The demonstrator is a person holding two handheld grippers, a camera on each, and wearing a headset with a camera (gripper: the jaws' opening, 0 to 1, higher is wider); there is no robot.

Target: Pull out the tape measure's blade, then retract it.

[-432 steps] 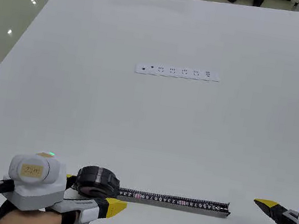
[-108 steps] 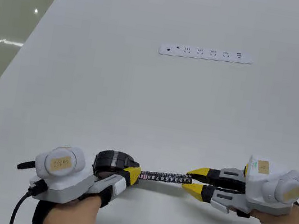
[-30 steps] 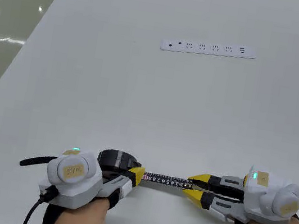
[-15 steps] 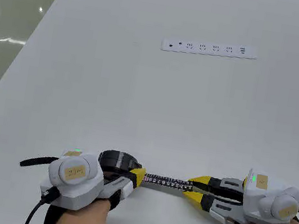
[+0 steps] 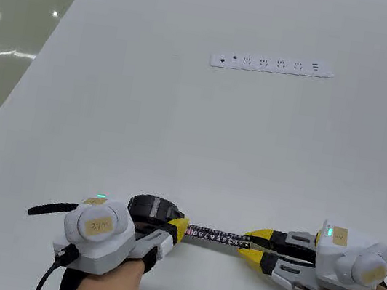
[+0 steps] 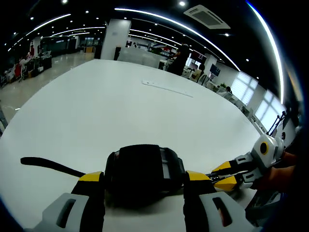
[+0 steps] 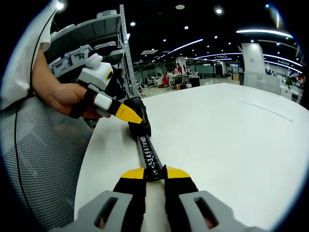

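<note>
Surface: a broad, plain white table [image 5: 180, 135] with a smooth top.
Power strip: a long white power strip [image 5: 272, 65] lying flat on the table.
Tape measure: a black tape measure [image 5: 154, 209], well apart from the power strip, toward the table's near edge.
Blade: a short, numbered blade [image 5: 214, 234] drawn out of the case, roughly parallel to the power strip.
Strap: a black strap [image 5: 51, 208] trailing from the case, away from the blade.

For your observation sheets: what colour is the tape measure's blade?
The blade is black with white numerals; the right gripper view shows it best.

The tape measure case [image 6: 142, 166] looks matt black plastic, the white table [image 5: 180, 135] smooth.
</note>
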